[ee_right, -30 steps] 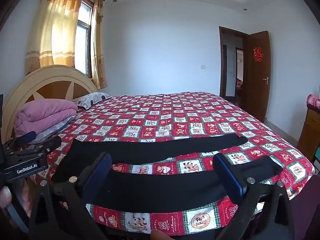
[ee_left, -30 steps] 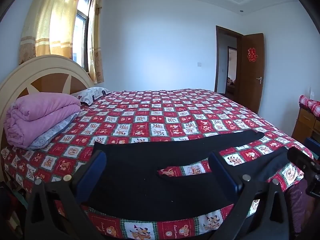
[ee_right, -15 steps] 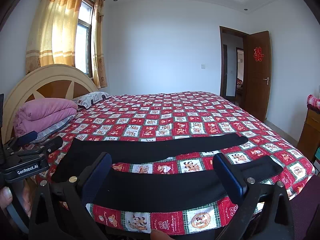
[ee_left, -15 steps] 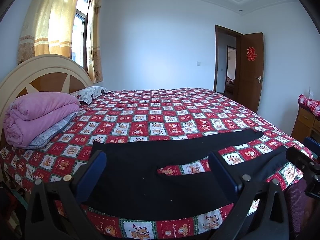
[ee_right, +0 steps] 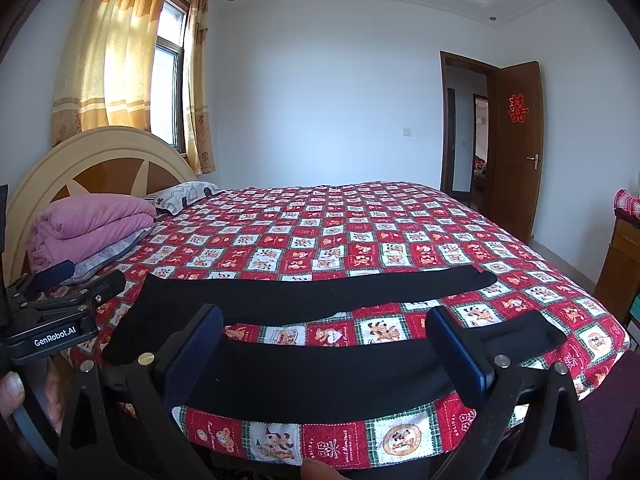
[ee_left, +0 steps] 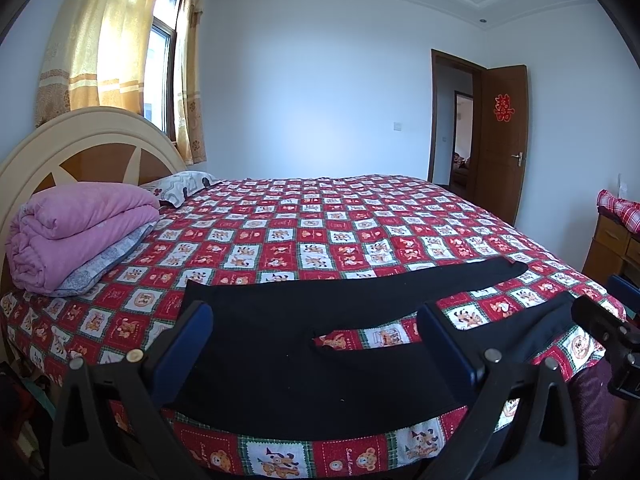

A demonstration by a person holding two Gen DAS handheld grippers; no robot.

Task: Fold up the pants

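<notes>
Black pants (ee_left: 280, 344) lie flat along bed's near edge, waistband twd headboard (ee_left: 80, 140), legs spread apart w/ quilt (ee_left: 340, 220) showing btwn. Left gripper (ee_left: 316, 336) and right gripper (ee_right: 324, 336) hover above them, fingers wide, holding nothing. Far quilt bare; folded pink blanket (ee_left: 76, 232) by headboard.

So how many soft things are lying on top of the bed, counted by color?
Black: 1, the pants
Pink: 1, the folded quilt
Grey patterned: 2, the folded blanket under the quilt and the pillow
Total: 4
</notes>
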